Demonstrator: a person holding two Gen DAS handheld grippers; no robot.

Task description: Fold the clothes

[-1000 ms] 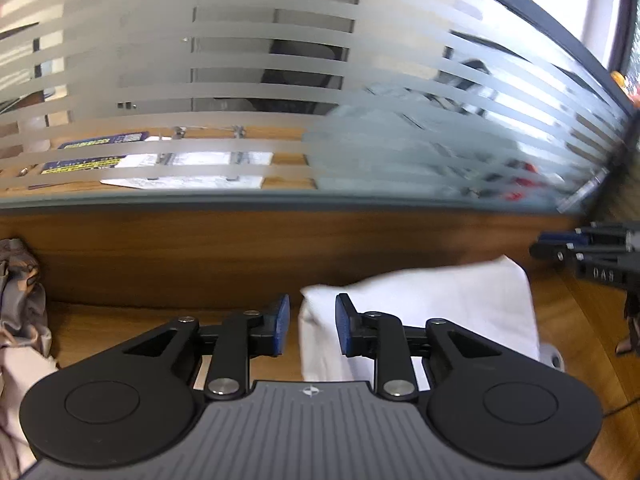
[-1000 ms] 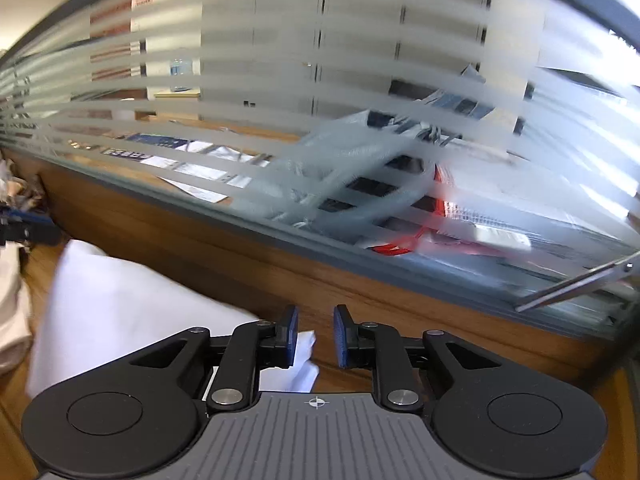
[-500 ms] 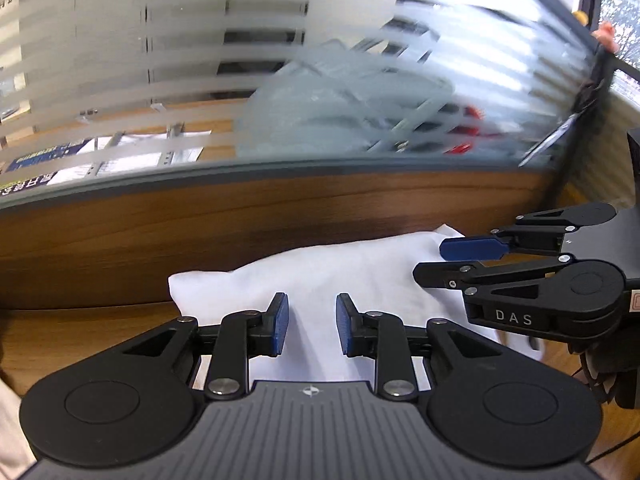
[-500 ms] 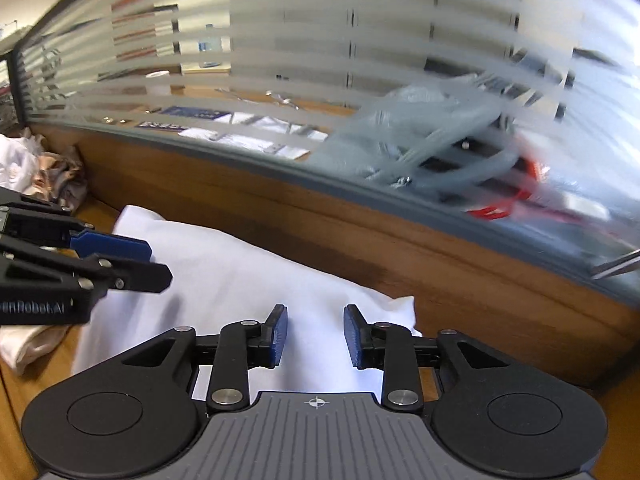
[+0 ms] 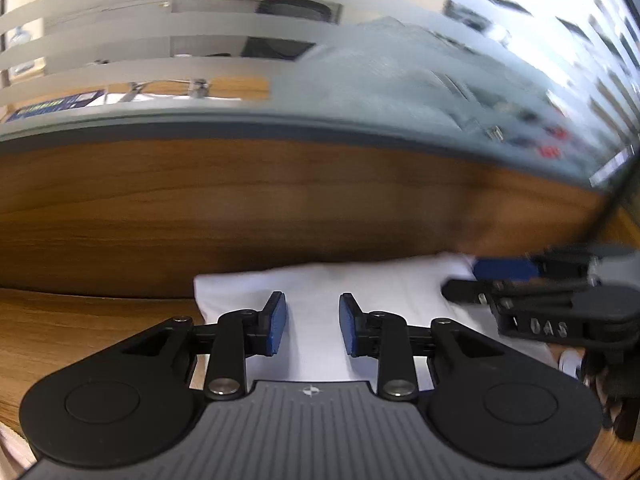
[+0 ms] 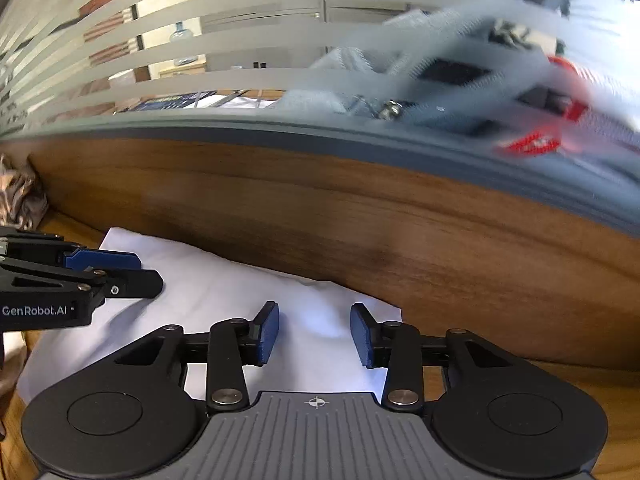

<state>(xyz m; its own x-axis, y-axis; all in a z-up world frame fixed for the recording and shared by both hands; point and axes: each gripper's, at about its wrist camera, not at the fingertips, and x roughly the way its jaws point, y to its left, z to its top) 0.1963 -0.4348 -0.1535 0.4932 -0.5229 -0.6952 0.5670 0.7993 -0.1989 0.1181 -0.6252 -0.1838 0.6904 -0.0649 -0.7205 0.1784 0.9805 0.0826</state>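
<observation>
A folded white garment (image 5: 316, 284) lies flat on the wooden desk against the back panel; it shows in the right wrist view as the same white garment (image 6: 224, 280). My left gripper (image 5: 312, 328) hovers over its left half, open with nothing between the blue pads. My right gripper (image 6: 315, 333) is over the right half near the right corner, open wider and also empty. Each gripper appears in the other's view: the right gripper (image 5: 496, 280) at the garment's right end, the left gripper (image 6: 120, 270) over its left part.
A wooden back panel (image 5: 280, 208) with a striped frosted glass partition (image 5: 200, 40) above it bounds the desk right behind the garment. A crumpled brownish cloth (image 6: 20, 196) lies at the far left. Bare wooden desk (image 5: 80, 328) lies to the garment's left.
Both grippers swung toward and lowered over the white garment. The right gripper's fingers have spread wider. The garment itself lies where it was.
</observation>
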